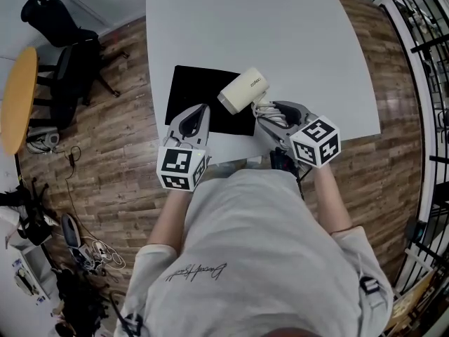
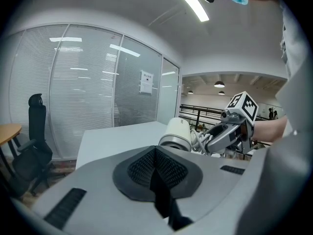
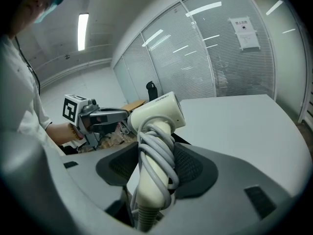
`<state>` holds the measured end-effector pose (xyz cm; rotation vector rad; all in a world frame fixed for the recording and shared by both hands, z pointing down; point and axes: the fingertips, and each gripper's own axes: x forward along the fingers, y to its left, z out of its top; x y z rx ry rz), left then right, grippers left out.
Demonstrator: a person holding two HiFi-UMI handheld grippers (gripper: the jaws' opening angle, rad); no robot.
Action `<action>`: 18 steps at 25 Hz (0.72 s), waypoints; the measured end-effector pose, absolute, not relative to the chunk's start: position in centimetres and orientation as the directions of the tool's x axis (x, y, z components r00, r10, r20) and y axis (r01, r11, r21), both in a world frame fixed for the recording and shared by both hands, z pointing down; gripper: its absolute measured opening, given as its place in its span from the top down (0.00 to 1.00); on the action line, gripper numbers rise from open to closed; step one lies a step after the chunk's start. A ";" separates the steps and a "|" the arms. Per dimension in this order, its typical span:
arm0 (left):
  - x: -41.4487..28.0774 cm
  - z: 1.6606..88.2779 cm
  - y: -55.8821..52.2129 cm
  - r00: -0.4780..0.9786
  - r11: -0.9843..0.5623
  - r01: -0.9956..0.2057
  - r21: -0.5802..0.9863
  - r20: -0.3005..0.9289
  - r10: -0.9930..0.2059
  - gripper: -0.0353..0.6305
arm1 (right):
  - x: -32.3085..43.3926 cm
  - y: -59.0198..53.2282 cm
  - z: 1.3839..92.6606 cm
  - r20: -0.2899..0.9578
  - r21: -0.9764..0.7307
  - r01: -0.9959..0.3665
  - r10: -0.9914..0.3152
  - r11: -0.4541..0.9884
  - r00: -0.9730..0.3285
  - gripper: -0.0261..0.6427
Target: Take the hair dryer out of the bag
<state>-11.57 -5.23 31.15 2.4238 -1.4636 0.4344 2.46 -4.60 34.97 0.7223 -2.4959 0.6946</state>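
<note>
Nearest to the person, at the near edge of the black bag (image 1: 196, 90), the left gripper (image 1: 201, 109) has its jaws pressed fully together. A dark strip shows in the seam between them, and it cannot be told whether this is bag cloth. Just off the bag's near right corner, the right gripper (image 1: 265, 112) has its jaws spread wide and clamped on the handle of the cream hair dryer (image 1: 243, 90), over the grey cord (image 3: 156, 151) wound around that handle. The hair dryer is out of the bag, its barrel held over the bag's right side and pointing towards the left gripper. The bag lies flat and limp on the white table (image 1: 245, 27), which stretches on beyond the bag's far edge. Well left of the bag, on the wooden floor, stands a black office chair (image 1: 63, 55).
</note>
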 end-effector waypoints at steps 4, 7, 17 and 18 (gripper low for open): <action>-11.6 31.2 -5.2 0.444 -0.449 -0.890 0.083 0.389 -0.807 0.93 | 2.3 -4.7 34.9 0.535 -0.336 -0.583 -0.359 0.740 -0.765 0.60; -11.5 31.3 -5.1 0.443 -0.447 -0.890 0.084 0.387 -0.809 0.93 | 2.2 -4.7 35.1 0.534 -0.336 -0.579 -0.356 0.743 -0.767 0.60; -11.6 31.4 -5.4 0.437 -0.437 -0.895 0.092 0.387 -0.812 0.93 | 2.4 -5.1 35.0 0.534 -0.332 -0.580 -0.359 0.744 -0.765 0.60; -11.6 31.4 -5.3 0.437 -0.437 -0.894 0.094 0.387 -0.812 0.93 | 2.4 -5.1 35.0 0.534 -0.331 -0.581 -0.360 0.744 -0.765 0.60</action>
